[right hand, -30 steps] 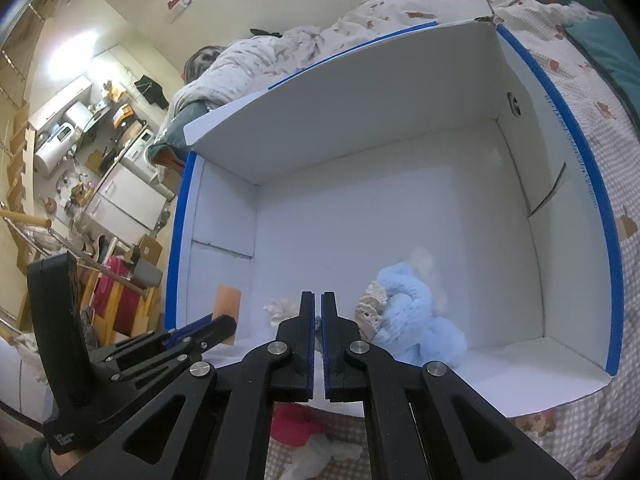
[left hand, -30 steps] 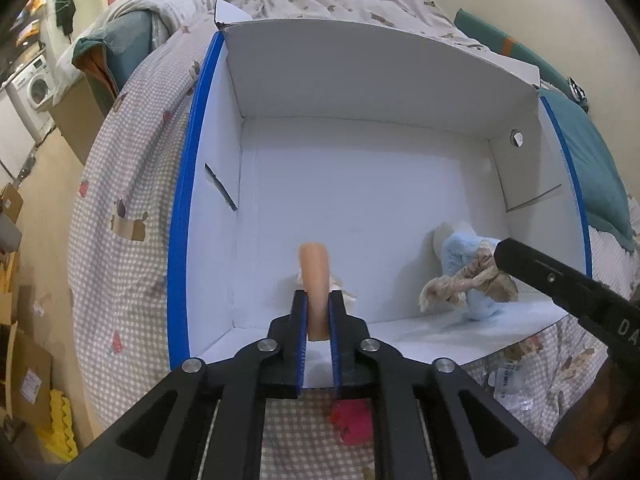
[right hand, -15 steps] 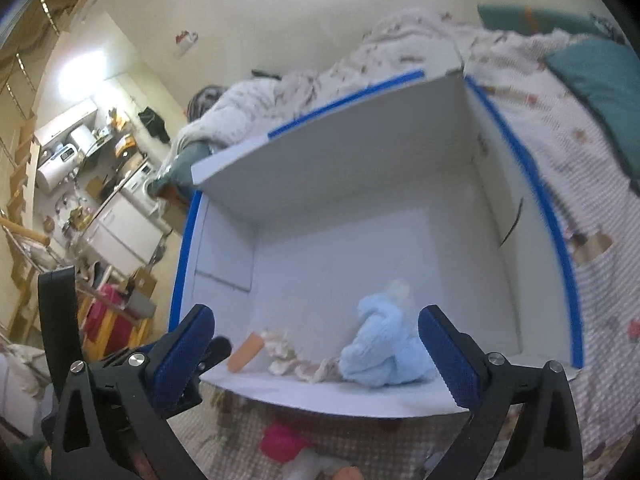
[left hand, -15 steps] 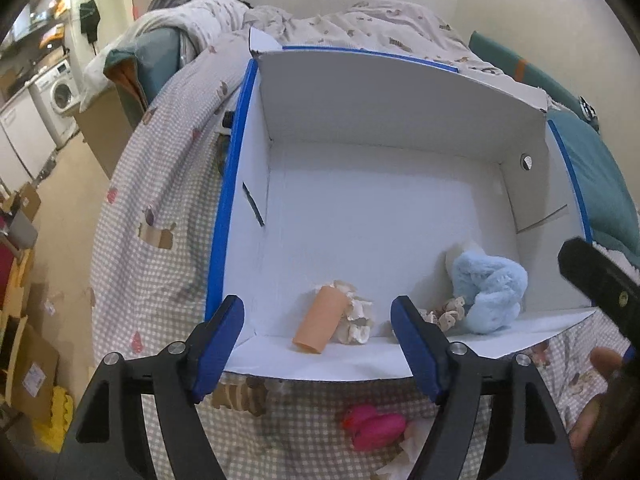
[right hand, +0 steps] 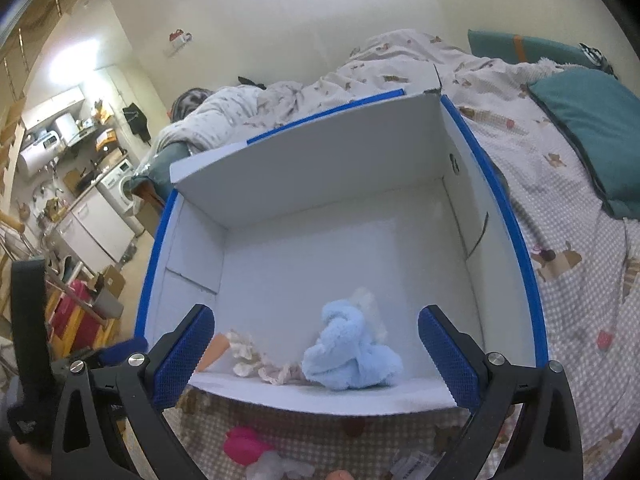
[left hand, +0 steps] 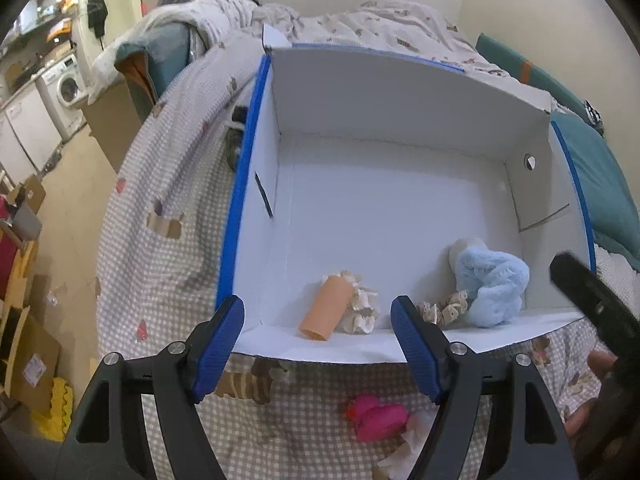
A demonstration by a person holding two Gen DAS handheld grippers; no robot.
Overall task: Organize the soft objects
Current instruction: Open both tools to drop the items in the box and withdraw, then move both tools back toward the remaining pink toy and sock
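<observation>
Both grippers are seen spread wide and empty just short of the white box's [left hand: 320, 354] near wall: left gripper [left hand: 318, 346], right gripper [right hand: 316, 360]. Their jaws have just been opening, and nothing is pinched between either pair.

Step judged: a drop-off into the box is done — both tools are free for the next pick.

Contents noted inside, all crowded against the near wall:
- peach roll [left hand: 326, 308], lying on its side, touching a cream ruffled piece [left hand: 362, 310]
- beige frilly band [left hand: 442, 310] running to the blue fluffy bundle [right hand: 352, 356], which rests toward the right corner

Still outside, on the checked bedspread [left hand: 160, 280] below the near wall: a pink soft piece [left hand: 378, 416] with a white crumpled item [left hand: 408, 446] just beside it. These are taken to be next.

Next move, as judged: one gripper is to be drawn back and tipped down over the pink piece, jaws kept wide, then closed on its bulk.

Room and edges: the box's far half is bare, so later drops can be carried deeper. The low near wall must be cleared on every pass. The pink piece lies close under that wall — little space there for two tools at once. A blue-taped rim [right hand: 502, 216] marks the side walls.
</observation>
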